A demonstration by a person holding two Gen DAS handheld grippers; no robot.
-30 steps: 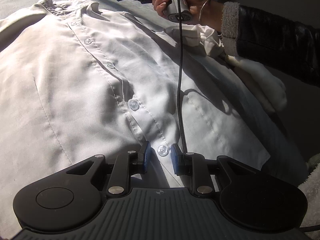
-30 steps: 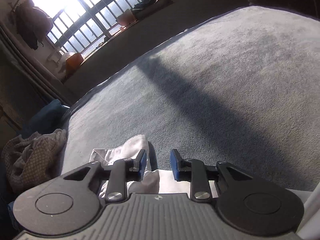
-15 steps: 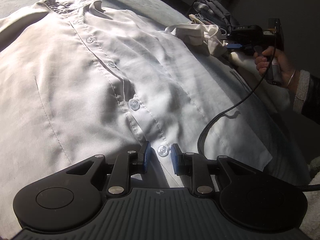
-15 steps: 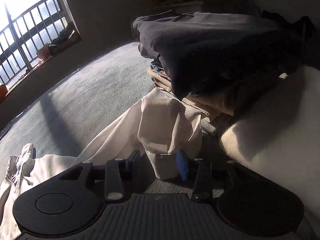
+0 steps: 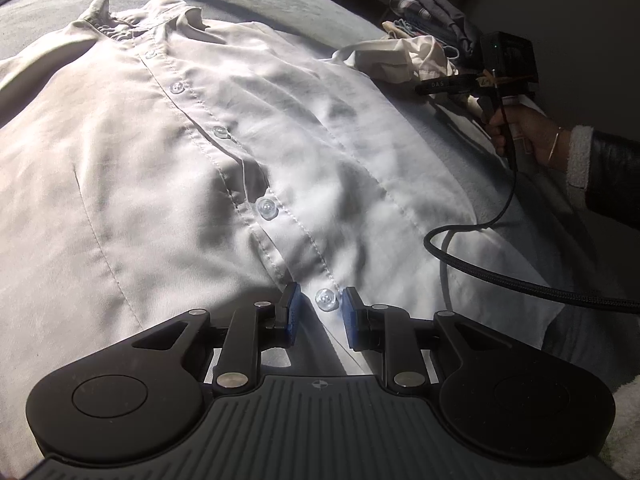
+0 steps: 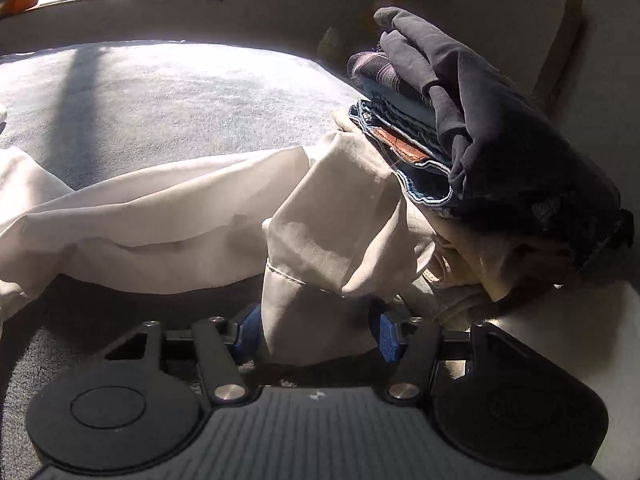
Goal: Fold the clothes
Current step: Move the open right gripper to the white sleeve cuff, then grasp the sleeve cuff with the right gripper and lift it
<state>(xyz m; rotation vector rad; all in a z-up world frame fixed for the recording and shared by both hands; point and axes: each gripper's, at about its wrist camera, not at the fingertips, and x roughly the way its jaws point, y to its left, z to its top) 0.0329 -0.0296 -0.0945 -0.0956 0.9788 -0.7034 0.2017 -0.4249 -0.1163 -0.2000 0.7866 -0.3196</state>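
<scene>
Right gripper (image 6: 316,330) closes its jaws around the shirt's cuff (image 6: 320,292); left gripper (image 5: 319,315) straddles the hem button (image 5: 326,300), jaws narrowly apart.

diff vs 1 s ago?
The right gripper swung from beyond the collar to the shirt's far sleeve cuff; its jaws are closing with the cuff between them. The left gripper stayed at the bottom button; the white shirt lies unchanged.

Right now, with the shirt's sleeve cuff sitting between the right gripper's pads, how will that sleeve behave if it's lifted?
Probably floppy: the sleeve already sags in soft folds. Likely light, since the shirt fabric looks thin. The right gripper is closing around the cuff; smooth cloth may slip from a shallow pinch.
</scene>
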